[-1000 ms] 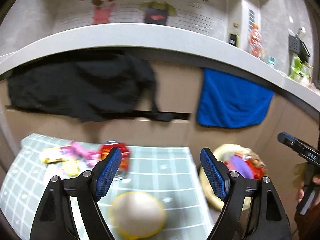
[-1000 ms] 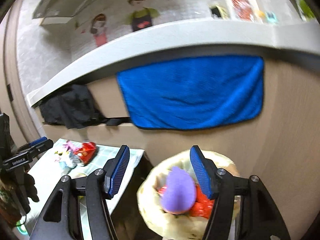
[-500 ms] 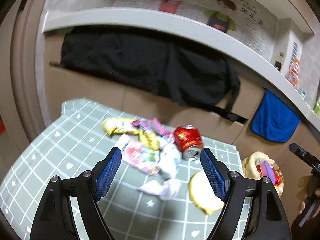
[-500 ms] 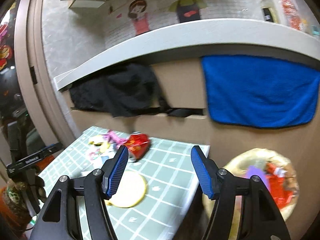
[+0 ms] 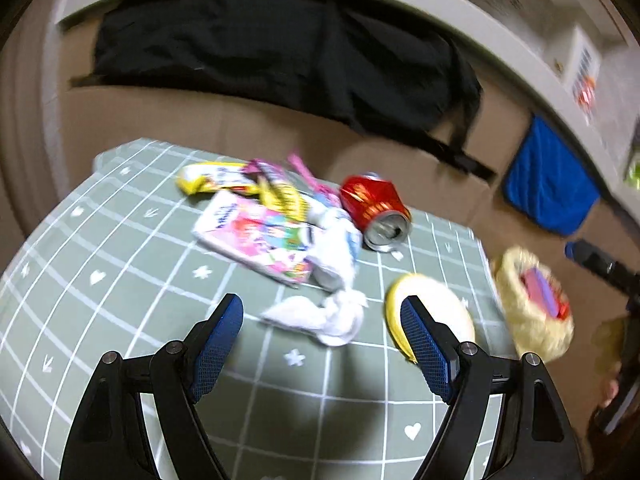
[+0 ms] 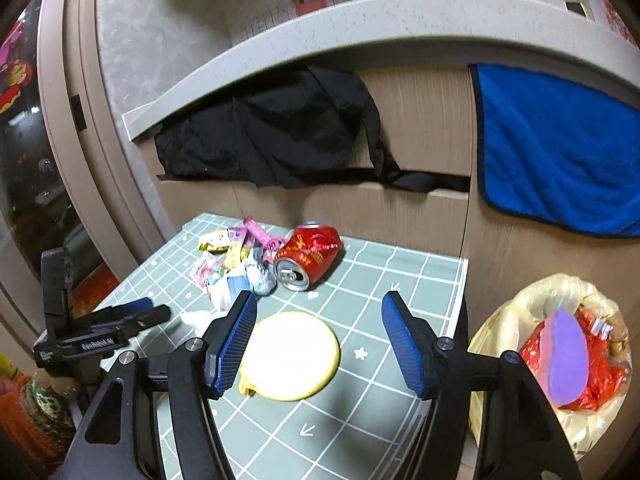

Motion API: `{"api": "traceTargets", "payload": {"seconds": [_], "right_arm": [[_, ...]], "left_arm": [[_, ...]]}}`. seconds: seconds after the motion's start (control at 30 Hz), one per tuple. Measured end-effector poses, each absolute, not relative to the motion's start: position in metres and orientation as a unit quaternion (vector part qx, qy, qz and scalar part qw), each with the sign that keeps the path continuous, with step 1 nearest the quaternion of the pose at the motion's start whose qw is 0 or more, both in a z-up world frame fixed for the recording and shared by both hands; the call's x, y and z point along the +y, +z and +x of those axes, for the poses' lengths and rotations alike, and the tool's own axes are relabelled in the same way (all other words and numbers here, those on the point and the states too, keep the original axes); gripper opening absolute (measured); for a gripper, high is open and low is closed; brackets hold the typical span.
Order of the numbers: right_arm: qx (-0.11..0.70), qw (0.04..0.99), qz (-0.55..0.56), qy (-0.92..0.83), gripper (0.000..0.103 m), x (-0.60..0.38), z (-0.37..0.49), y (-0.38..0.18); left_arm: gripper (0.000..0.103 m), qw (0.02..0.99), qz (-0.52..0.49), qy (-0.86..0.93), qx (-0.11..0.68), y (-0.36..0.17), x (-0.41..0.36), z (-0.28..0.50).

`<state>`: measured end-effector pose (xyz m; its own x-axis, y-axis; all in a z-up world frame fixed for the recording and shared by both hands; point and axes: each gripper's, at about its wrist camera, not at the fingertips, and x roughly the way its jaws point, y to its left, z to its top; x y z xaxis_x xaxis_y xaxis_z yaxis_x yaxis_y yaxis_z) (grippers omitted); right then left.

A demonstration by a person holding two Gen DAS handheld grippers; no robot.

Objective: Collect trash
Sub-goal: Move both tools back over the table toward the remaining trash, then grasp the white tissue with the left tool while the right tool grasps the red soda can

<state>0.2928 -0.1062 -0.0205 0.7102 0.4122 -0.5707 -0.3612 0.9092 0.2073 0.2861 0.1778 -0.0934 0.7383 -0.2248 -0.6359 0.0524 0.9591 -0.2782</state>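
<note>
Gaping wide, both claws (image 5: 322, 340) (image 6: 318, 338) seemingly hold nothing.

On the table lie one red can (image 6: 310, 254), one yellow disc (image 6: 290, 356) and one crumpled white tissue (image 5: 320, 318).

Left wrist view motion-blurred, wrapper (image 5: 256, 236) print unreadable, trash bag (image 6: 500, 320) cut off at right edge

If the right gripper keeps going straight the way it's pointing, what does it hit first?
Most likely the round yellow lid lying on the table. It sits just ahead of the open right gripper, slightly toward its left finger. The red can lies farther on. Depth is hard to judge.
</note>
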Motion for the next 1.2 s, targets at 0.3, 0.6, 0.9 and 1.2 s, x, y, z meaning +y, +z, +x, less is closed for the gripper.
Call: {"api": "traceTargets", "payload": {"seconds": [0.3,0.6,0.9,1.2], "right_arm": [[0.335,0.918,0.058,0.203,0.062,-0.122,0.297,-0.039],[0.369,0.902,0.054,0.217,0.062,-0.117,0.307,-0.062],[0.372,0.895,0.034,0.242,0.062,-0.071,0.335,-0.063],[0.393,0.889,0.094,0.216,0.062,-0.023,0.428,-0.076]], "left_arm": [[0.063,0.901,-0.058,-0.069,0.424,-0.128,0.137,0.336],[0.025,0.897,-0.122,-0.086,0.415,-0.125,0.157,0.324],[0.025,0.926,-0.154,-0.063,0.339,-0.068,0.205,0.278],[0.025,0.931,-0.192,-0.051,0.307,-0.055,0.252,0.273]]}}
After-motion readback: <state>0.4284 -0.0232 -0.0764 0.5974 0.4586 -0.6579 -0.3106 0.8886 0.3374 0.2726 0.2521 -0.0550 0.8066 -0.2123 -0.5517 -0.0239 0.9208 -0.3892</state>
